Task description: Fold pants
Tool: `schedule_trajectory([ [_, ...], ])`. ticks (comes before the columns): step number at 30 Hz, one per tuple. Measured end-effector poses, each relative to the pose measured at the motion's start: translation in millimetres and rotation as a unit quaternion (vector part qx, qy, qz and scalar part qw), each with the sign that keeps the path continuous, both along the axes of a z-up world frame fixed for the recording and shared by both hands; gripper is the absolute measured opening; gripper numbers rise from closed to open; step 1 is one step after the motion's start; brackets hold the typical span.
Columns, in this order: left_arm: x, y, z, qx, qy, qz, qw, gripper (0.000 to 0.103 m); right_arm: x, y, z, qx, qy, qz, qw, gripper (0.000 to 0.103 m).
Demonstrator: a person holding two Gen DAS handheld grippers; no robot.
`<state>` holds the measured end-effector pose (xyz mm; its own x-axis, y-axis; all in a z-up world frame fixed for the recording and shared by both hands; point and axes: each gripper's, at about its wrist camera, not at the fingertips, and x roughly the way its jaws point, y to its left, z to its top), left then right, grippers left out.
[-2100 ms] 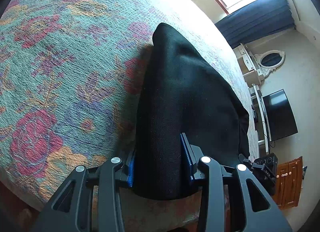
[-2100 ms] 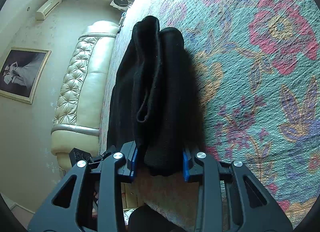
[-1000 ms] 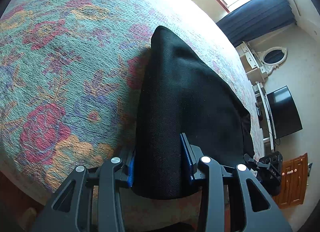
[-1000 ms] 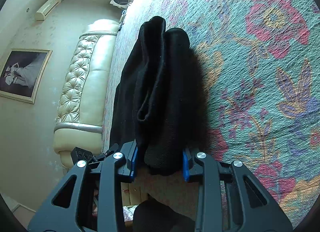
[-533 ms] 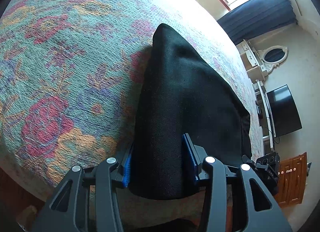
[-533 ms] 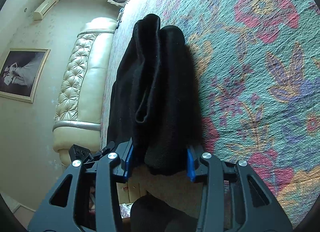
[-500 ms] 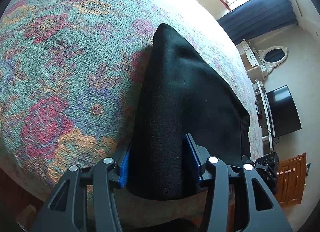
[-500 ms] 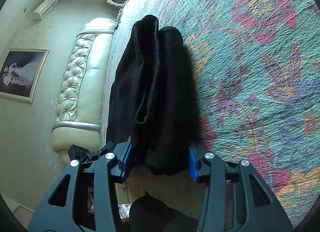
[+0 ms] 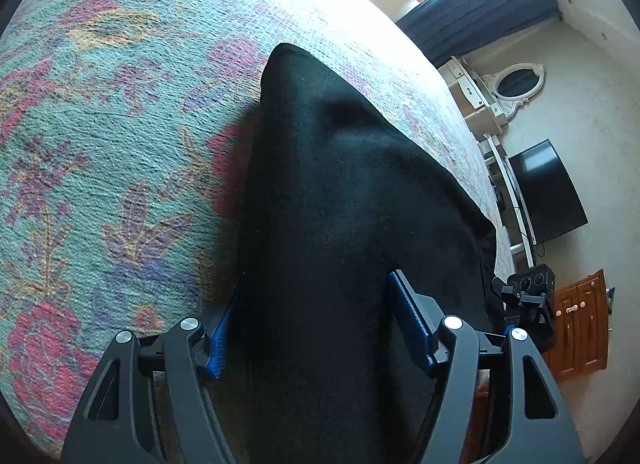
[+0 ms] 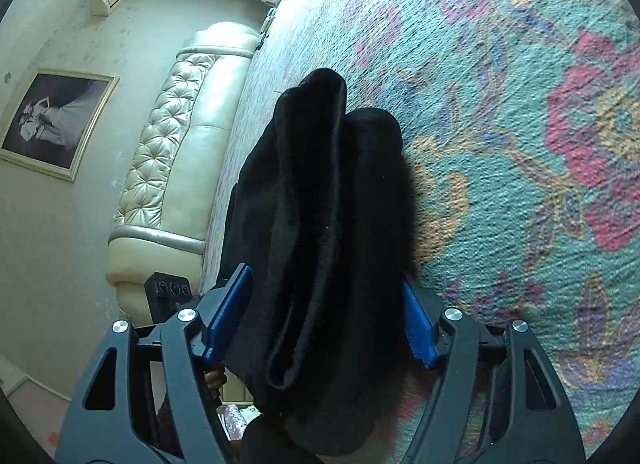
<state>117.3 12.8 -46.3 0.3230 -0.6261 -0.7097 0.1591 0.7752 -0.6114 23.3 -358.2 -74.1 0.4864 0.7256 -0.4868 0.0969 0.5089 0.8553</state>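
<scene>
The black pants (image 9: 344, 200) lie folded into a thick bundle on the floral bedspread (image 9: 100, 136) at the bed's near edge. My left gripper (image 9: 316, 324) is open, its blue pads standing apart on either side of one end of the bundle. In the right wrist view the pants (image 10: 320, 224) show stacked folds. My right gripper (image 10: 324, 320) is open too, its pads wide around the other end, no longer pinching the cloth.
The bedspread (image 10: 520, 124) stretches away beyond the pants. A cream tufted headboard (image 10: 180, 152) and a framed picture (image 10: 56, 120) stand to the left in the right wrist view. A TV (image 9: 548, 192), a white dresser with an oval mirror (image 9: 516, 82) and a wooden cabinet (image 9: 580, 324) stand off the bed.
Both grippers have opened: their pads have spread away from the pants, which now rest on the bed. Both cameras have moved in closer to the bundle.
</scene>
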Motion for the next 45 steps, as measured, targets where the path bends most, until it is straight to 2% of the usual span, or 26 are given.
schedule_trajectory([
  [1,1,-2,0,0.005,-0.002,-0.004,1.0000,0.060,2,4,1,-0.020,0.000,0.008,1.000,0.048],
  [3,3,-4,-1,-0.002,-0.002,-0.013,0.9999,0.049,2,4,-1,-0.021,-0.006,0.017,1.000,0.035],
  [4,3,-5,0,-0.005,-0.002,-0.021,0.9998,0.043,2,3,-2,-0.020,-0.008,0.019,1.000,0.034],
  [6,2,-8,4,0.004,-0.007,-0.037,0.9993,0.041,0,2,-3,-0.015,-0.011,0.021,1.000,0.033],
  [10,0,-11,10,0.006,-0.028,-0.055,0.9980,0.047,-1,-3,-2,0.003,-0.009,0.020,1.000,0.044],
  [12,4,-6,8,-0.017,-0.017,-0.057,0.9981,0.050,-1,-9,-2,0.024,-0.013,0.014,1.000,0.054],
  [15,9,2,1,-0.073,-0.001,-0.059,0.9956,0.061,5,-10,-1,0.035,-0.016,0.010,0.999,0.060],
  [17,12,4,-5,-0.081,0.005,-0.059,0.9950,0.067,12,-7,1,0.031,-0.020,0.012,0.999,0.065],
  [24,37,14,-14,-0.102,0.027,-0.032,0.9939,0.067,35,0,5,0.031,-0.009,0.013,0.999,0.067],
  [26,44,18,-13,-0.110,0.029,-0.023,0.9932,0.067,37,-2,9,0.012,0.004,0.013,1.000,0.067],
  [28,49,24,-15,-0.116,0.027,-0.013,0.9928,0.067,33,-8,16,-0.016,0.000,0.001,1.000,0.068],
  [30,54,24,-19,-0.123,0.031,-0.019,0.9918,0.067,32,-18,19,-0.034,-0.007,-0.018,0.999,0.076],
  [33,62,19,-17,-0.106,0.023,-0.035,0.9935,0.067,43,-25,9,-0.007,0.005,-0.030,1.000,0.076],
  [38,83,9,-16,-0.098,0.030,-0.043,0.9938,0.070,81,-5,5,0.006,0.006,0.010,1.000,0.080],
  [40,87,7,-14,-0.091,0.031,-0.034,0.9948,0.069,92,7,5,-0.024,0.009,0.024,0.999,0.063],
  [41,88,6,-12,-0.075,0.023,-0.030,0.9965,0.058,94,10,3,-0.032,0.012,0.027,0.999,0.049],
  [43,85,-2,-8,-0.021,-0.006,-0.038,0.9990,0.047,93,8,-1,-0.023,0.004,0.019,1.000,0.044],
  [45,81,-9,-4,0.010,-0.036,-0.047,0.9982,0.045,91,7,-1,-0.020,-0.006,0.013,1.000,0.040],
])
